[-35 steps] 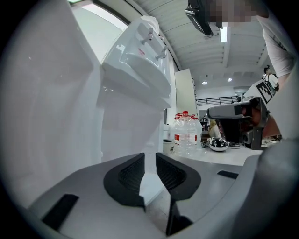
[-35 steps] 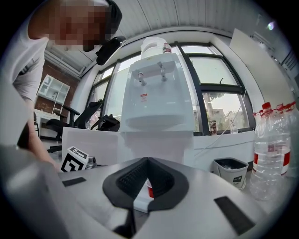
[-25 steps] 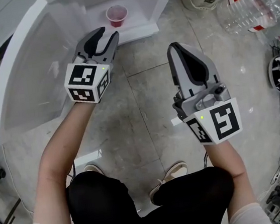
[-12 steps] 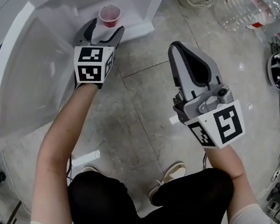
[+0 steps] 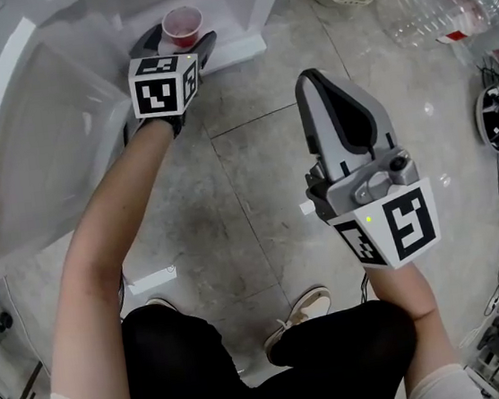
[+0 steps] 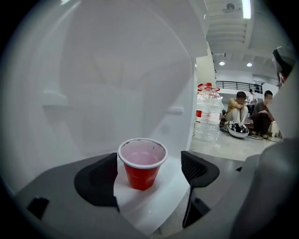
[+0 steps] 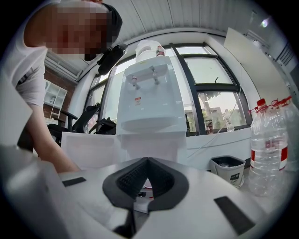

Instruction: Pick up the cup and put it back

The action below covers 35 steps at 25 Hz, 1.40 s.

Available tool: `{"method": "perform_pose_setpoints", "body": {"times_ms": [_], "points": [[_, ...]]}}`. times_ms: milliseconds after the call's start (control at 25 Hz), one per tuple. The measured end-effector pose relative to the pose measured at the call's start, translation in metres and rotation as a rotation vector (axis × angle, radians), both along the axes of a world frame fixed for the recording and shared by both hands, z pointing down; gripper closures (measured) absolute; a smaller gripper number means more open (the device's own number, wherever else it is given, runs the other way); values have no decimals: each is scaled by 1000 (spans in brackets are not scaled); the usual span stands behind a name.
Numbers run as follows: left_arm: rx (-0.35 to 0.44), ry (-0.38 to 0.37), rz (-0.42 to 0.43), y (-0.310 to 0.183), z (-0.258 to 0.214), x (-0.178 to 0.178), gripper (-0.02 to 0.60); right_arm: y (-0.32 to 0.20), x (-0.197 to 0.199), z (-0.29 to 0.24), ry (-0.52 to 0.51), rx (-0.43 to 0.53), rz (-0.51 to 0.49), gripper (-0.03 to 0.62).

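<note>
The left hand-held gripper [image 6: 149,173] has advanced, its jaws just opened either side of the red cup [image 6: 141,163] without touching it; closing likely comes next. The right hand-held gripper [image 7: 147,164] is closed and empty.

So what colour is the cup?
Cup: red, with a white rim; best in the left gripper view.

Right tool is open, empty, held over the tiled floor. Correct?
No: the right tool is shut, jaws together, as the right gripper view shows. It is empty, held over the tiled floor.
</note>
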<state>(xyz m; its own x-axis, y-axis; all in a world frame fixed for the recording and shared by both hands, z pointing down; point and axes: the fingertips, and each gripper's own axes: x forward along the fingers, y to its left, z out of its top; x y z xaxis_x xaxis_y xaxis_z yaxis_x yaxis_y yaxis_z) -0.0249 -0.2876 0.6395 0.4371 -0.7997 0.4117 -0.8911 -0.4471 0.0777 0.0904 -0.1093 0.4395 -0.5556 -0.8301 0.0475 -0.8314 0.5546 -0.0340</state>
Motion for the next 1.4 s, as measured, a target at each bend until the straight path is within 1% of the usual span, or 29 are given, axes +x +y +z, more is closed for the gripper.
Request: {"method": "perform_pose_setpoints", "body": {"times_ms": [120,240,440,600,680,800,920,1000,1040,1080,1160,1400], "points": [[6,-23,-3,-11,1,4,144,0,2,1,-1,-4,2,574],[18,-54,17,-19,3,7,124,-2,5,1,-4,-10,6,574],[-11,-73,-10,-27,15,7,123,-2,11,1,-13,-18,10,574],[1,-127,14,-28,21,11,124,-4,15,0,-32,-31,14,574],[-1,-127,21,-30,22,10,124,-3,13,0,-39,-38,8,574],[-9,-129,68,-30,23,14,124,-3,10,2,-48,-54,-2,574],[-13,-113,70,-30,22,12,126,-3,5,1,-46,-55,-15,574],[-12,-104,64,-29,21,10,135,-2,2,-1,-45,-50,-16,574],[-7,-111,65,-29,20,10,159,-2,0,-2,-44,-49,-15,574],[-1,-123,70,-30,19,10,208,-1,-1,-2,-42,-49,-14,574],[8,-140,81,-31,18,9,242,1,-4,-1,-32,-50,-14,574],[13,-126,101,-27,21,9,256,9,0,-2,7,-49,16,574]]}}
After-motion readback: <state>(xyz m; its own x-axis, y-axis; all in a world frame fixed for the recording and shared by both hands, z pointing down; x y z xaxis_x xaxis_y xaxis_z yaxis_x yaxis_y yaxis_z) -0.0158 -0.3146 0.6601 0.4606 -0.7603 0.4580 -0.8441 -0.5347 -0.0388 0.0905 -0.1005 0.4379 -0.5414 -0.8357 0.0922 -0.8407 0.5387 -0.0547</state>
